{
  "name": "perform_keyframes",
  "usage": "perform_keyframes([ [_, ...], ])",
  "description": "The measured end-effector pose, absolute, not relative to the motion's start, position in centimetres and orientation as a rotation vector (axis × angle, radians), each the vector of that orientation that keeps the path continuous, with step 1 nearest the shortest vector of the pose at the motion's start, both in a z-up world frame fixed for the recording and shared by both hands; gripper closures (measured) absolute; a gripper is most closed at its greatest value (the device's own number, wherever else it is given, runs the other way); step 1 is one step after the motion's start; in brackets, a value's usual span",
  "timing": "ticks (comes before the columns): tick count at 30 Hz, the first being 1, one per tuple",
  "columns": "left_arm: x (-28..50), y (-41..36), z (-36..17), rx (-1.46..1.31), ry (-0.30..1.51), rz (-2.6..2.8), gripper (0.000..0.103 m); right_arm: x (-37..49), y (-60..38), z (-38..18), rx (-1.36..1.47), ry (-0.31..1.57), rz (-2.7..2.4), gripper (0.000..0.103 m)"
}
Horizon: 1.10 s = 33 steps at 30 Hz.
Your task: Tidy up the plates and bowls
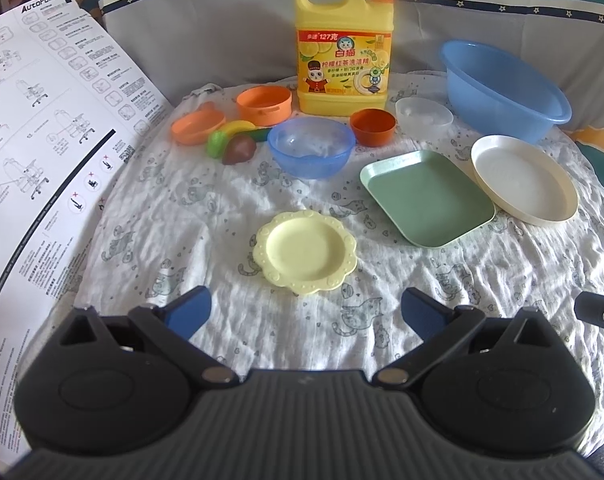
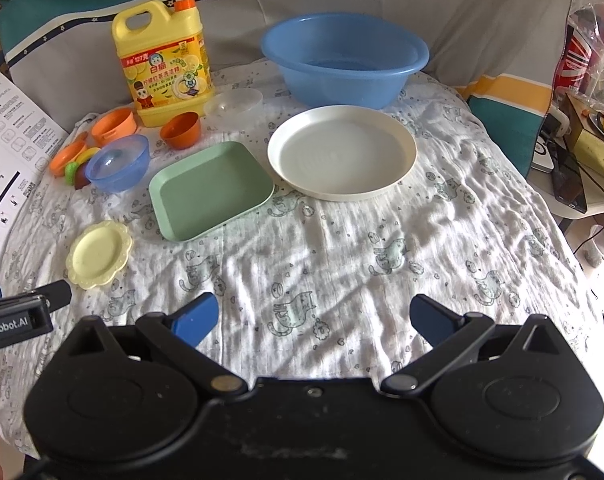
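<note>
A small scalloped yellow plate [image 1: 305,251] [image 2: 99,254] lies on the cloth just ahead of my open left gripper [image 1: 305,313]. Further back lie a green square plate [image 1: 426,197] [image 2: 211,190] and a round white plate [image 1: 524,179] [image 2: 342,152]. A blue translucent bowl [image 1: 310,146] [image 2: 118,163], a small brown-orange bowl [image 1: 372,127] [image 2: 180,131] and a clear bowl [image 1: 424,114] [image 2: 233,105] stand behind them. A big blue basin [image 1: 502,84] [image 2: 344,64] sits at the back. My right gripper [image 2: 314,322] hovers open over bare cloth, holding nothing.
A yellow detergent jug [image 1: 344,46] [image 2: 163,68] stands at the back. An orange toy pot [image 1: 264,105] with its lid [image 1: 197,128] and toy fruit [image 1: 237,142] lie at the left. A printed instruction sheet [image 1: 41,152] covers the left side. A cluttered side table [image 2: 574,148] stands right of the cloth.
</note>
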<state>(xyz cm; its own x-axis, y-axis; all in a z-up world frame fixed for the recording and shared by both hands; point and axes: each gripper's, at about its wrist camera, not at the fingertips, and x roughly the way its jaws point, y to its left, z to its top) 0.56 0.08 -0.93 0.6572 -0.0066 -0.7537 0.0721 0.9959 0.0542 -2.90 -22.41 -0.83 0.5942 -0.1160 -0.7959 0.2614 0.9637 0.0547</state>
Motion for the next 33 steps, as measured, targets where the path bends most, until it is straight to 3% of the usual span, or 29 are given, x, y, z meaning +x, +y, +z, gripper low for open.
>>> perform_keyframes([
  [18,2.1,-1.4,-2.6,0.122,0.879,-0.055,0.000,-1.7,-24.0,-2.9,0.178,0.925,-0.233,0.000],
  [33,8.1,-8.6,-3.5,0.201,0.852,-0.203,0.000,3.5,-33.0,-4.6,0.250,0.831,-0.328,0.000],
])
